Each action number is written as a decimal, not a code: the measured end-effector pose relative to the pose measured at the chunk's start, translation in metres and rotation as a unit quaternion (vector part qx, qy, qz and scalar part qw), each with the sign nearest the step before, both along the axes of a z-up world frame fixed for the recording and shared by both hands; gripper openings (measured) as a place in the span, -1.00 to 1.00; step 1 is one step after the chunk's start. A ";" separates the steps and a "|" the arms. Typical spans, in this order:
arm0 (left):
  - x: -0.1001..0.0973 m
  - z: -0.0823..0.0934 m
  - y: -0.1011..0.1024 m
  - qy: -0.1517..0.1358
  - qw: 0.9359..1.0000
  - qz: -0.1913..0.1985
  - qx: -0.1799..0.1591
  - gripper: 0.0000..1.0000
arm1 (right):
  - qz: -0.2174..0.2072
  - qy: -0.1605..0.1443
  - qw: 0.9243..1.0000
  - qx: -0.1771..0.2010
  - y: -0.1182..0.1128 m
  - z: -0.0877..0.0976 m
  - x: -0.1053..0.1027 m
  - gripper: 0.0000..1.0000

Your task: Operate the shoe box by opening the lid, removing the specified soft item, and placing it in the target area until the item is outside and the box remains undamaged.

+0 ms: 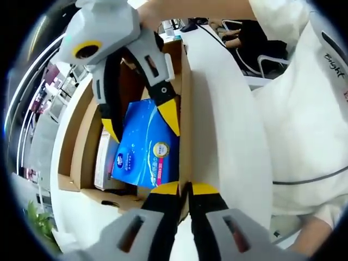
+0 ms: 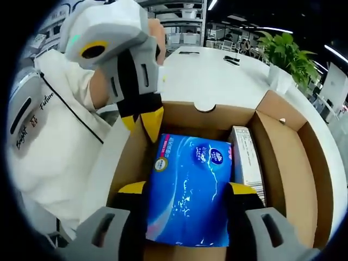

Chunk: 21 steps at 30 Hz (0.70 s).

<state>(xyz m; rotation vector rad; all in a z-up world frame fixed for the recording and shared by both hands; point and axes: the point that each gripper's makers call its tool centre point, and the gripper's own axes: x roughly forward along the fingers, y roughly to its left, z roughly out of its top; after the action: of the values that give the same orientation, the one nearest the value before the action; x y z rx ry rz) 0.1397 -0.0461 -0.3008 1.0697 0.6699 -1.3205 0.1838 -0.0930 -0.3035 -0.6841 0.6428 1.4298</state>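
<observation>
The blue soft pack (image 2: 190,190) lies inside the open shoe box (image 2: 283,130), against the wall nearest the person, with a narrow white carton (image 2: 247,163) just beside it on the far side. In the right gripper view the right hand-held gripper (image 2: 187,190) has its yellow-tipped jaws spread wide, one on each side of the pack; whether they press it I cannot tell. That view also shows the left hand-held gripper (image 2: 142,122) at the box's near wall, its jaws brought together on the cardboard edge. The left gripper view shows that grip from behind: the left hand-held gripper (image 1: 185,189) is closed on the box wall (image 1: 185,109), while the right hand-held gripper (image 1: 142,122) reaches down over the pack (image 1: 147,144). The box sits on a white counter (image 2: 217,76), with a potted plant (image 2: 283,54) beyond and the person's white garment (image 1: 304,125) alongside.
</observation>
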 end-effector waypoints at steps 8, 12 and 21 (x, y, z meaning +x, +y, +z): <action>0.000 0.000 0.000 0.000 1.000 0.000 -0.001 -0.90 | 0.001 -0.001 1.000 -0.009 -0.011 0.000 0.000 0.16; 0.000 0.000 0.000 0.001 1.000 0.000 -0.002 -0.90 | 0.002 0.000 1.000 -0.012 -0.020 0.000 0.000 0.16; 0.000 0.001 -0.001 0.000 1.000 0.000 -0.002 -0.90 | 0.000 -0.002 0.999 -0.039 -0.037 0.000 0.000 0.16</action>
<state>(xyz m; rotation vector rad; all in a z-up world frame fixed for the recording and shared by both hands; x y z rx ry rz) 0.1397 -0.0471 -0.3002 1.0661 0.6664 -1.3204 0.1839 -0.1298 -0.3036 -0.7480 0.6977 1.4083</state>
